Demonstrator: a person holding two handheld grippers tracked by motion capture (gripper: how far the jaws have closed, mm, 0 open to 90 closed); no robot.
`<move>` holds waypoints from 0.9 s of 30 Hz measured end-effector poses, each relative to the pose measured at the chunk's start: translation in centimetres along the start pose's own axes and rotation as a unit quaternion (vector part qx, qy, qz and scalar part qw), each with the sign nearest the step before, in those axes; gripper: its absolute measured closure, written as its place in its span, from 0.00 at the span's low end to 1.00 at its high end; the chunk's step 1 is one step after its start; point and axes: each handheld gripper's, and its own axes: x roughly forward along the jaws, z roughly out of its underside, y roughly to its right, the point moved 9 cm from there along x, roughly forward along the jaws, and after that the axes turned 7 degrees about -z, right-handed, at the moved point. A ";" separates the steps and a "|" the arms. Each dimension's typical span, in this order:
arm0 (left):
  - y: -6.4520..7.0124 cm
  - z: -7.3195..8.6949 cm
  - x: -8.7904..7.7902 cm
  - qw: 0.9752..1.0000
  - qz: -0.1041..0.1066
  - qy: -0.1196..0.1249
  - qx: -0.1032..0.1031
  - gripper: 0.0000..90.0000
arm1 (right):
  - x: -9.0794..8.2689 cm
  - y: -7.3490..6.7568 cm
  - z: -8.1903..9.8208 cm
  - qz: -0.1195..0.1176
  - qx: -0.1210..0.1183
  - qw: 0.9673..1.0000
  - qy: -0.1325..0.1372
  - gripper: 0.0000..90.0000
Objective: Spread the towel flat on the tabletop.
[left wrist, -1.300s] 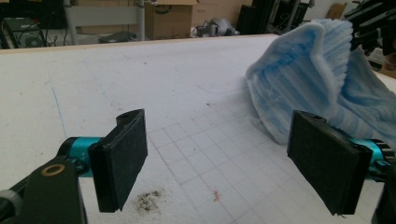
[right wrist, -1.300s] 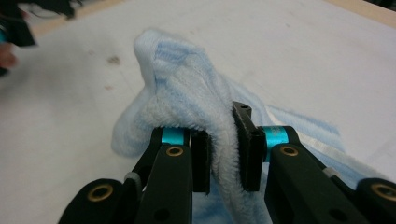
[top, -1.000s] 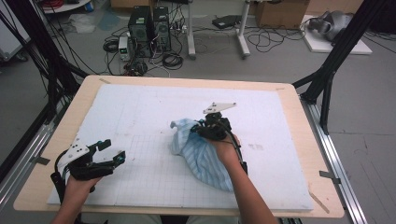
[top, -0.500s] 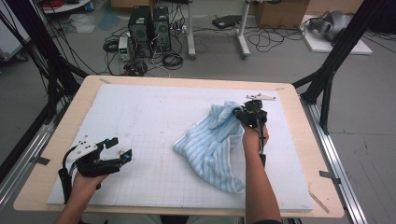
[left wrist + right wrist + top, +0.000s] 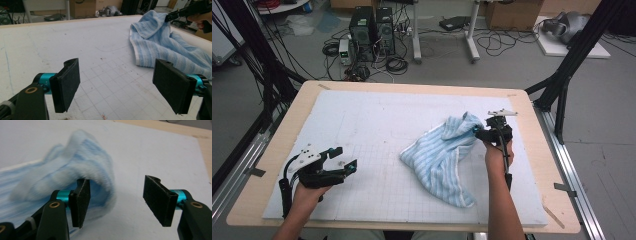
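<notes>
Right gripper view is showing the right gripper with jaws just parting, the towel slipping off one pad; left gripper gaping, well left of the towel. The raised corner risks flopping back, refolding.

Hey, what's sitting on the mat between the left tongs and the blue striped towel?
Nothing: in the high view the gridded white mat is bare between the left tongs and the towel.

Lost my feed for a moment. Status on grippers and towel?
Left gripper open, idle near the mat's left edge. Right gripper jaws just opening, towel corner against one pad, not clamped. Towel crumpled on mat. Nothing in the way.
</notes>
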 end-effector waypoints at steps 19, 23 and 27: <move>2.6 -2.2 4.1 0.998 0.056 -0.010 0.003 0.30 | -6.5 -4.0 5.1 -0.101 -0.054 0.989 0.096 0.35; 4.3 -2.5 6.2 0.997 0.075 -0.021 0.018 0.27 | -7.3 -4.8 5.6 -0.098 -0.072 0.986 0.116 0.33; 6.0 -2.4 8.4 0.994 0.084 -0.044 0.046 0.28 | -7.6 -5.4 5.4 -0.104 -0.068 0.984 0.124 0.33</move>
